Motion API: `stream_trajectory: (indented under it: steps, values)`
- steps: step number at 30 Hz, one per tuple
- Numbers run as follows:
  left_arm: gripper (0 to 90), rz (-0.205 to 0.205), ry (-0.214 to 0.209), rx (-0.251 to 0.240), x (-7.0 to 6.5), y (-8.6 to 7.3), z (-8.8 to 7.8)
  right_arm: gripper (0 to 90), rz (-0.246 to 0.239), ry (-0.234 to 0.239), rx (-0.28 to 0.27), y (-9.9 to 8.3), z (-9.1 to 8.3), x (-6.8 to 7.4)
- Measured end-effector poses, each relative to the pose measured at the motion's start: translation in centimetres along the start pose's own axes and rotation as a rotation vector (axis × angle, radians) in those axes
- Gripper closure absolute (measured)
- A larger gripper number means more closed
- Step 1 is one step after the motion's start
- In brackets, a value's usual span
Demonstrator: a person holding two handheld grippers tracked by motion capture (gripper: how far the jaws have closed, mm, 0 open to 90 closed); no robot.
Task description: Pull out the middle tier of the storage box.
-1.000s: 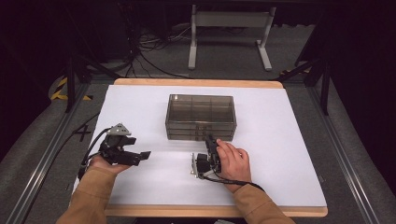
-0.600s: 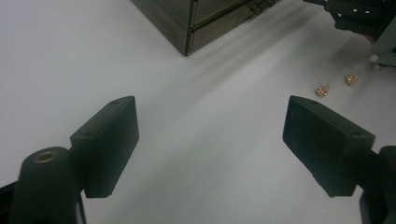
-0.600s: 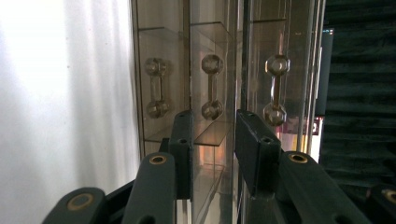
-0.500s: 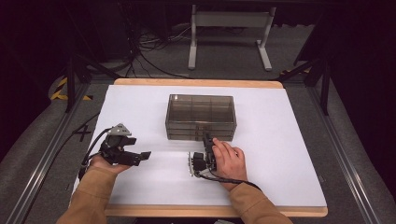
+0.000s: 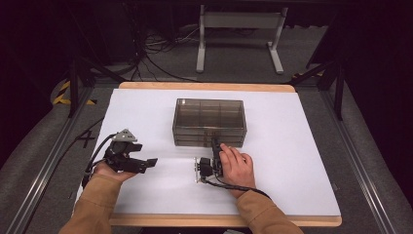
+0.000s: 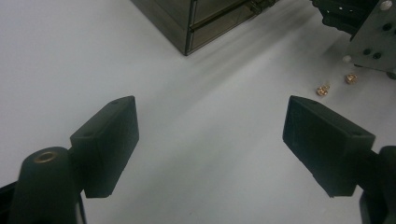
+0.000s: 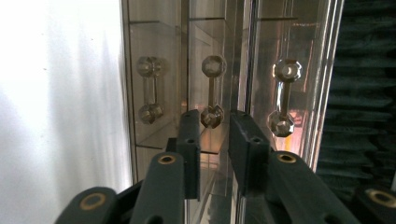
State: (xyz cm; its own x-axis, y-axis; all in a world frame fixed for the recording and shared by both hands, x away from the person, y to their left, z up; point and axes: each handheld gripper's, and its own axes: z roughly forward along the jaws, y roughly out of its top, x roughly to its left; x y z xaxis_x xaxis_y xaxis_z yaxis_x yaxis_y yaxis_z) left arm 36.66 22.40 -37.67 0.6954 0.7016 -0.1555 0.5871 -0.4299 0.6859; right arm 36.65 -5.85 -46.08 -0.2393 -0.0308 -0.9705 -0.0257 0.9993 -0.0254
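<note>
A smoky clear drawer box (image 5: 209, 122) stands mid-table, and its corner (image 6: 210, 18) shows in the left gripper view. My right gripper (image 5: 214, 145) lies on its side against the box front. In the right gripper view three drawer handles show side by side. The right gripper (image 7: 215, 135) has its jaws a narrow gap apart, with the end knob of the middle handle (image 7: 212, 93) just between the tips. I cannot see the jaws touching it. My left gripper (image 5: 150, 164) rests at the table's left, wide open (image 6: 210, 140) over bare white surface.
Two small brass pieces (image 6: 322, 88) (image 6: 351, 78) lie on the white table top (image 5: 292, 146) close to the right gripper's body (image 6: 373, 32). Beyond the table's far edge are a grey stand (image 5: 238, 29) and cables on the floor.
The right hand has slid its gripper forward to the box front. The left gripper has stayed where it was.
</note>
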Motion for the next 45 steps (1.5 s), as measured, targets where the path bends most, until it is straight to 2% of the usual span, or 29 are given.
stream_trajectory:
  steps: [3,16,45]
  values:
    - [18.9,0.000,0.001,0.000,0.0,0.0,0.0,79.2,0.014,0.005,0.008,0.1,0.1,0.0]
    - [18.9,0.002,-0.001,0.000,0.0,0.0,0.0,80.5,0.018,0.009,0.014,0.2,-0.1,0.0]
    - [18.9,0.006,0.000,-0.001,0.0,0.1,0.0,80.3,0.008,0.024,-0.005,0.0,-2.6,0.5]
